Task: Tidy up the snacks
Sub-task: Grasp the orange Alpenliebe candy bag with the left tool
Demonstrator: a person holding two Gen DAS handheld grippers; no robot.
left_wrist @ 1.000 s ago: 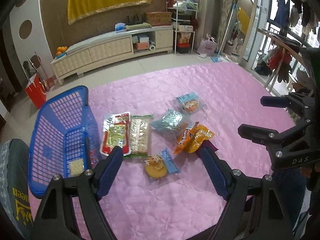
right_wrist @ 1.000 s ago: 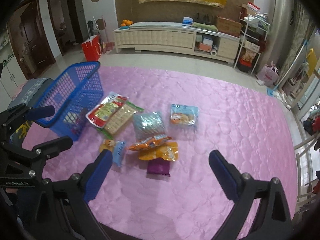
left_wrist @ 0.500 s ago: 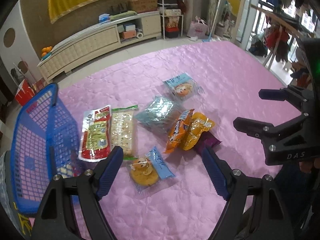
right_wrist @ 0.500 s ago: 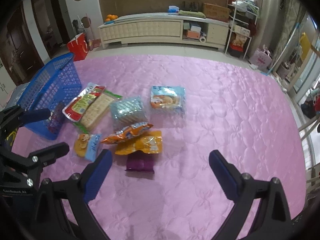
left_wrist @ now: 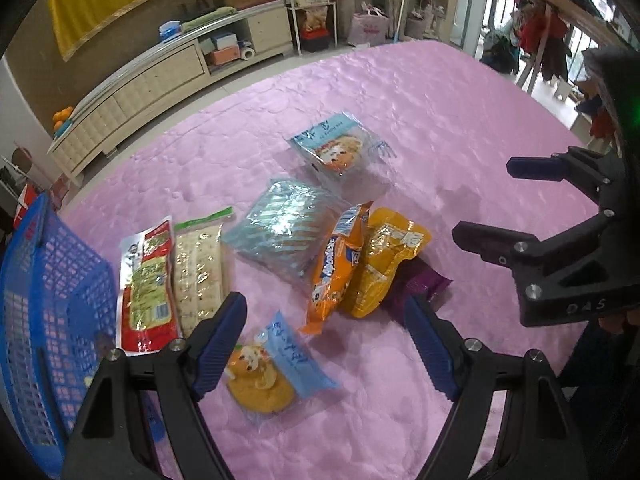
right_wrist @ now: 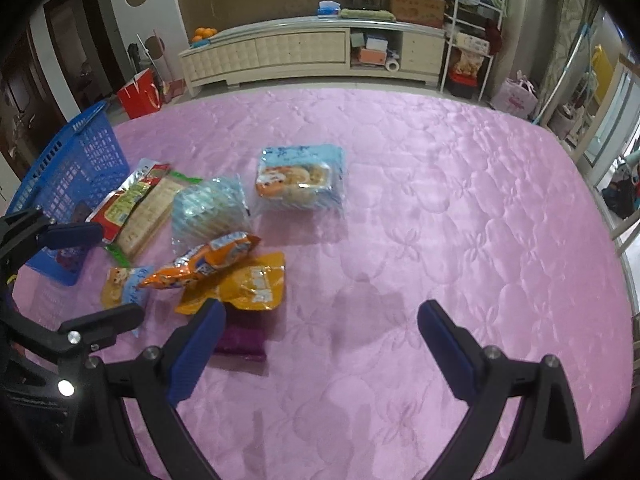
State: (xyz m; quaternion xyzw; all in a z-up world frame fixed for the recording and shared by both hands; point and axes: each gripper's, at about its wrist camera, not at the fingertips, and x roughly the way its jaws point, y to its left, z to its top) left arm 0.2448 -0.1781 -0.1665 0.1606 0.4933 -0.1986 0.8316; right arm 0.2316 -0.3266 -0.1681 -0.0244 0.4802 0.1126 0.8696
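Snacks lay clustered on a pink quilted bed cover [right_wrist: 440,200], toward its left side, beside a blue basket [left_wrist: 48,300]. Hung the left claw [left_wrist: 324,340] above the near end of the cluster, jaws spread wide and gripping nothing; framed between its blue ribbed pads [left_wrist: 218,344] a small clear-wrapped round pastry [left_wrist: 272,372], not touched. Hovered the right claw [right_wrist: 320,344] just right of the pile, jaws likewise wide apart and empty, its left pad just above a purple packet [right_wrist: 240,340].

Lay flat side by side next to the basket a red-and-green sachet [left_wrist: 146,284] and a pale cracker pack [left_wrist: 200,272]. Sat further out a puffy silvery-blue bag [left_wrist: 284,232] and a clear blue-printed bread pack [right_wrist: 300,178], the latter apart from the rest. Leaned an orange wrapper [left_wrist: 336,264] against a glossy yellow pouch [left_wrist: 384,264], which partly covered the purple packet.

Stretched wide bare cover to the right and far side of the pile. Stood the basket, open plastic lattice, at the cover's left edge. Ran a low cream cabinet [right_wrist: 300,52] along the far wall.
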